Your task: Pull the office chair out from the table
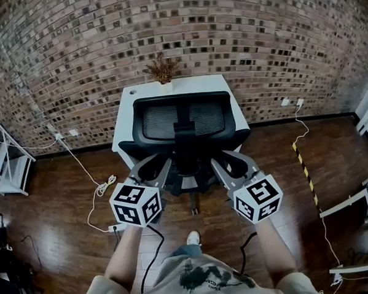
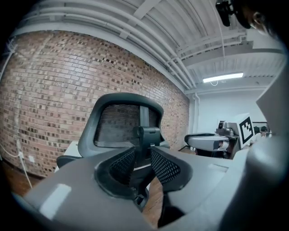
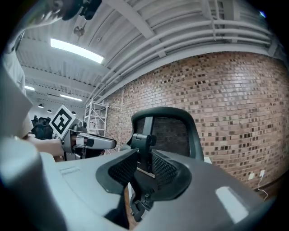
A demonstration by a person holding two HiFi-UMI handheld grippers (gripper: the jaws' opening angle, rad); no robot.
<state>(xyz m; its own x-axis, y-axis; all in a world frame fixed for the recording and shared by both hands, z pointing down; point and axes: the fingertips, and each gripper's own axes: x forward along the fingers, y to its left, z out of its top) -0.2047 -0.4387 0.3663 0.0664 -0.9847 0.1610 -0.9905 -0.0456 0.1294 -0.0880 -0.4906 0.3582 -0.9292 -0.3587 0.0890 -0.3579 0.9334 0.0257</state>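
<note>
The black mesh-backed office chair [image 1: 183,122] stands with its seat pushed in at a small white table [image 1: 190,85] against the brick wall. My left gripper [image 1: 153,167] and right gripper [image 1: 232,161] are held side by side just in front of the chair's back, at about seat height. Both are open by a narrow gap with nothing between the pads. In the left gripper view the chair [image 2: 119,126] shows beyond the left gripper [image 2: 143,155], apart from it. In the right gripper view the chair [image 3: 174,131] likewise stands clear of the right gripper [image 3: 144,157].
A dried plant [image 1: 163,69] sits at the table's far edge. White cables [image 1: 100,189] trail over the wood floor at the left, near a metal shelf [image 1: 6,165]. Yellow-black tape [image 1: 303,168] and a white frame [image 1: 360,226] lie to the right. My shoe [image 1: 193,237] is behind the chair.
</note>
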